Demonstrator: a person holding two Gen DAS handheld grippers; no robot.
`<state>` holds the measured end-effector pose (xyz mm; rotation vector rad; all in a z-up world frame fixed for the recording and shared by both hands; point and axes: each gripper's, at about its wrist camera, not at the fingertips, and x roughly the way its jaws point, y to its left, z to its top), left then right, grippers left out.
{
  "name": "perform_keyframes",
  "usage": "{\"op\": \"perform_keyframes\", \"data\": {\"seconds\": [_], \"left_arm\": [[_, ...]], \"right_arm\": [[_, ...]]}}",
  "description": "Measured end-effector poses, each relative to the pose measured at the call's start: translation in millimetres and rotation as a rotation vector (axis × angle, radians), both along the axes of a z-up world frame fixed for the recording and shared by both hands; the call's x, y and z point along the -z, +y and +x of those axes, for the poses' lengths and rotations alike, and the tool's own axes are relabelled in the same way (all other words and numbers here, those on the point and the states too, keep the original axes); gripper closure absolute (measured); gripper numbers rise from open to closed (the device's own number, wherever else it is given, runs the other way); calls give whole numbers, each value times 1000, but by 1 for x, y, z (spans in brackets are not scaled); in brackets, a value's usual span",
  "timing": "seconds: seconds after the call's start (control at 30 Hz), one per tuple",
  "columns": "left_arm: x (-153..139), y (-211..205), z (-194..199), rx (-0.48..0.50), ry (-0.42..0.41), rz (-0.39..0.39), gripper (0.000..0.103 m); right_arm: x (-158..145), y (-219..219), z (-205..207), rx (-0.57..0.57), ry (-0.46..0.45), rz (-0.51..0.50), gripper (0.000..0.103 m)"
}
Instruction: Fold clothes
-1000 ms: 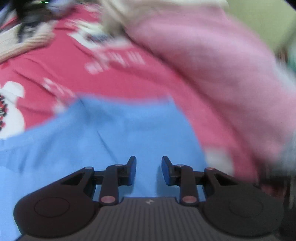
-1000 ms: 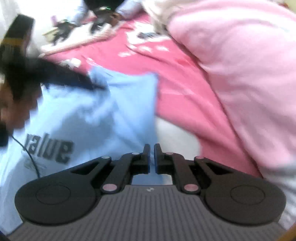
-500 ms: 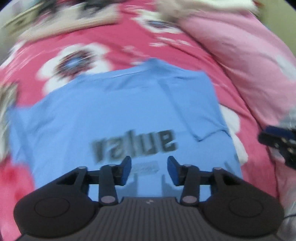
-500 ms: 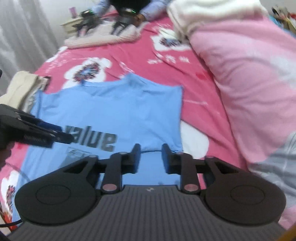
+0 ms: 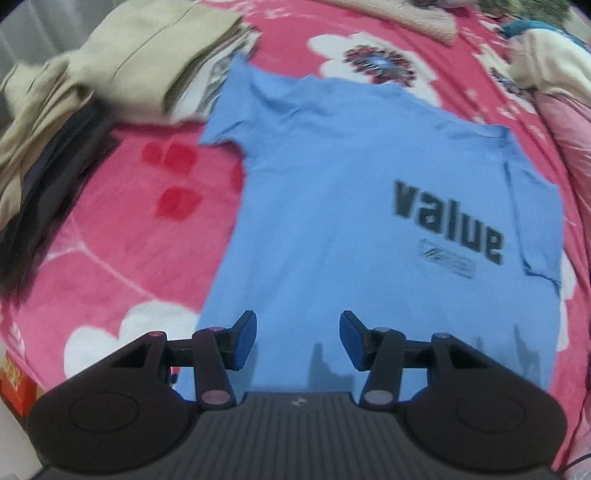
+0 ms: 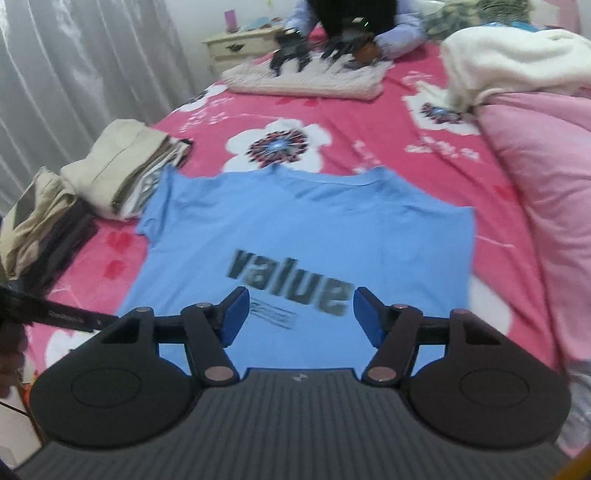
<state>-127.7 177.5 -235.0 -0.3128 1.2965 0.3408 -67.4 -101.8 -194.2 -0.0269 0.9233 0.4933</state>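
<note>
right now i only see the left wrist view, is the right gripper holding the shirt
observer: no, the right gripper is open above the blue shirt, near the print, gripping nothing
operator: anyone else at the bed
observer: yes, a second person at the far end, with grippers on a cream garment
operator: whats beyond that corner
observer: a small nightstand beside the bed

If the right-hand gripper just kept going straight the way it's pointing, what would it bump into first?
Most likely the blue T-shirt spread on the bed. The open right gripper points over its "value" print, with nothing visible between. How high it hangs above the cloth is unclear.
</note>
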Motion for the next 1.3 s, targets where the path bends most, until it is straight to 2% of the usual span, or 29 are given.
{"op": "perform_keyframes", "data": {"seconds": [0.07,0.23,0.33,0.5,0.57,0.63,0.73,0.93,1.03,1.07,1.17,1.3], "left_arm": [[4,11,-2,-20,4,5,52],[6,52,0,-86,-53,4,52],[7,82,9,-124,-87,-1,53],[19,137,36,-220,-180,-37,58],[28,155,51,-260,-208,-25,62],[38,171,66,-287,-224,-24,63],[55,191,82,-325,-231,-63,65],[73,200,97,-309,-247,-96,68],[79,196,97,-273,-255,-107,71],[81,195,97,-269,-253,-110,74],[89,193,96,-268,-247,-117,85],[90,193,94,-266,-286,-127,100]], "right_arm": [[0,11,2,-2,17,27,40],[5,55,17,-61,43,26,40],[6,86,29,-85,67,65,40],[19,151,61,-128,120,141,41],[26,178,78,-135,144,174,42],[33,203,93,-139,160,193,43],[39,235,113,-131,178,213,44],[54,278,137,-145,225,223,49],[68,304,148,-174,244,192,61],[73,312,152,-185,247,175,66],[89,335,166,-199,260,138,69],[107,355,182,-200,289,105,70]]}}
